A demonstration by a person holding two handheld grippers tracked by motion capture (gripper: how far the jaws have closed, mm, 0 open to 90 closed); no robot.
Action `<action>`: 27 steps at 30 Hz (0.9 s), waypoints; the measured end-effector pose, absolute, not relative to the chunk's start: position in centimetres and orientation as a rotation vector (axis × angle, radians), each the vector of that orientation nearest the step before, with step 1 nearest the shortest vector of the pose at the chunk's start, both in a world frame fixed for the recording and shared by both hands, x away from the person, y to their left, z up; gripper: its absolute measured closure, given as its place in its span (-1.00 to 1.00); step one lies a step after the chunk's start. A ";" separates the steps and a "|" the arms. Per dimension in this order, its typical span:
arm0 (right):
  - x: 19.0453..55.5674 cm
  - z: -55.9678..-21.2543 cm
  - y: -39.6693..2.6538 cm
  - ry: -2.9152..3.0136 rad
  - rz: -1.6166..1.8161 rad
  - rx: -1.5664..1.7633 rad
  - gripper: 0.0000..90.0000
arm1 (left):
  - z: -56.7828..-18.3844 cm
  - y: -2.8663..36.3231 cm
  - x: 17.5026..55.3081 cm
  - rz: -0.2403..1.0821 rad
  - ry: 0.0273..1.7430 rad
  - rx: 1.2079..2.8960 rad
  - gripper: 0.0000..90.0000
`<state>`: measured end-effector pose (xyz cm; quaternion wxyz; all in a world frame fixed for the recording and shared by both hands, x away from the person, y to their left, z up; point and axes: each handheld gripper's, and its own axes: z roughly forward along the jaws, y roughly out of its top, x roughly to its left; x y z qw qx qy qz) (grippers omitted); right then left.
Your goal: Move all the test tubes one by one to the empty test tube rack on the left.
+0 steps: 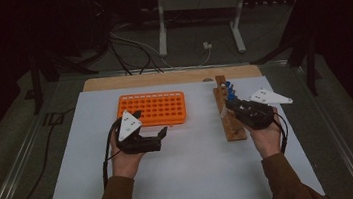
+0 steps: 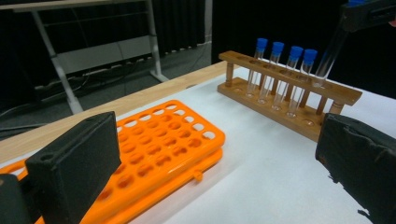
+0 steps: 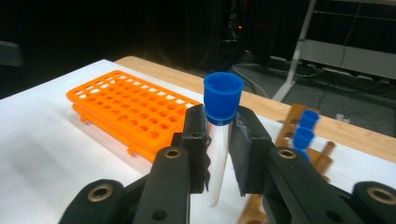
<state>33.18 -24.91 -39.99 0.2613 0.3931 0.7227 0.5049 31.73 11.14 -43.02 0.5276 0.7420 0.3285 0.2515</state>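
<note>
The wooden rack (image 3: pixel 299 140) is partly hidden behind the jaws.

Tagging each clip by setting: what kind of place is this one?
Probably a lab-style recording bench in a dark room: a white work board carries an orange tube rack and a wooden rack of blue-capped test tubes; cables and metal stand legs lie beyond.

Orange rack (image 1: pixel 151 109), blue-capped tube (image 3: pixel 219 140), brown wooden stand (image 2: pixel 289 95).

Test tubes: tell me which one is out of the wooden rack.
The tube clamped in the right tongs, lifted above the wooden rack; the other four stand in it.
</note>
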 end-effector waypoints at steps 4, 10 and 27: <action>33.3 -40.0 -24.0 1.981 1.372 1.047 0.72 | -43.3 10.1 32.2 0.588 0.774 1.777 -0.98; 33.4 -40.0 -22.8 2.013 1.392 1.024 0.72 | -43.7 9.0 32.8 0.557 0.745 1.790 -0.98; 33.4 -40.2 -18.8 2.101 1.454 0.953 0.72 | -44.3 5.7 33.7 0.473 0.756 1.833 -0.89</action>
